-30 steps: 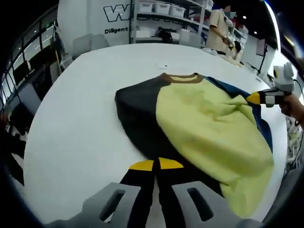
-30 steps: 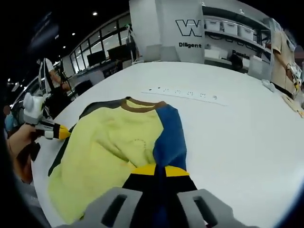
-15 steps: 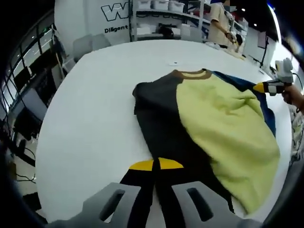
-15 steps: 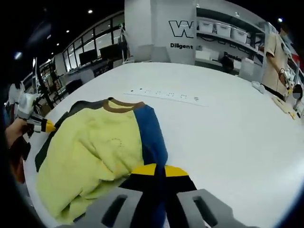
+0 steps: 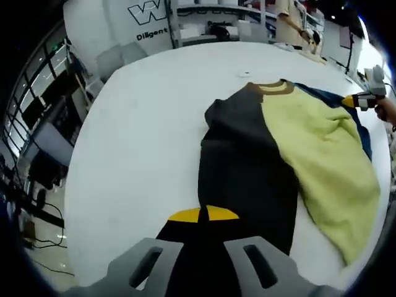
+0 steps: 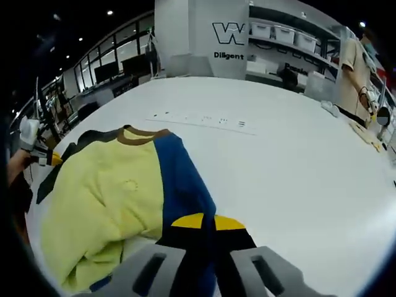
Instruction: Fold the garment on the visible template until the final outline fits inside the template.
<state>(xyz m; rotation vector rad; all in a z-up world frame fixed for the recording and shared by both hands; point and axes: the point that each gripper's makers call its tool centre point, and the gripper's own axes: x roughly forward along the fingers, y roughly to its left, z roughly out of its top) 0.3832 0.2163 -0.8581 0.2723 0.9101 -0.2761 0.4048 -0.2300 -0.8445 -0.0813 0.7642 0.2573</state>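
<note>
A shirt with a yellow body (image 5: 309,142), a brown collar (image 5: 272,87), a black sleeve (image 5: 244,167) and a blue sleeve (image 6: 179,179) lies on the white table (image 5: 136,142). My left gripper (image 5: 203,213) is shut on the black sleeve's end at the near edge. The right gripper (image 6: 207,221) is shut on the blue sleeve's end. Both sleeves are drawn out sideways from the yellow body (image 6: 105,198), which is wrinkled and bunched at its hem. The right gripper (image 5: 365,99) appears beyond the shirt, and the left gripper (image 6: 37,151) shows at the far left.
A row of small dark marks (image 6: 204,119) runs across the table behind the collar. A person (image 6: 352,68) stands at the back right beside shelves with white bins (image 6: 278,34). Small items (image 6: 365,133) lie at the table's far right edge. White chairs (image 5: 108,59) stand behind.
Both grippers have drawn apart with the sleeves in them. The black and blue sleeves now lie longer and flatter, and the yellow body has spread out.
</note>
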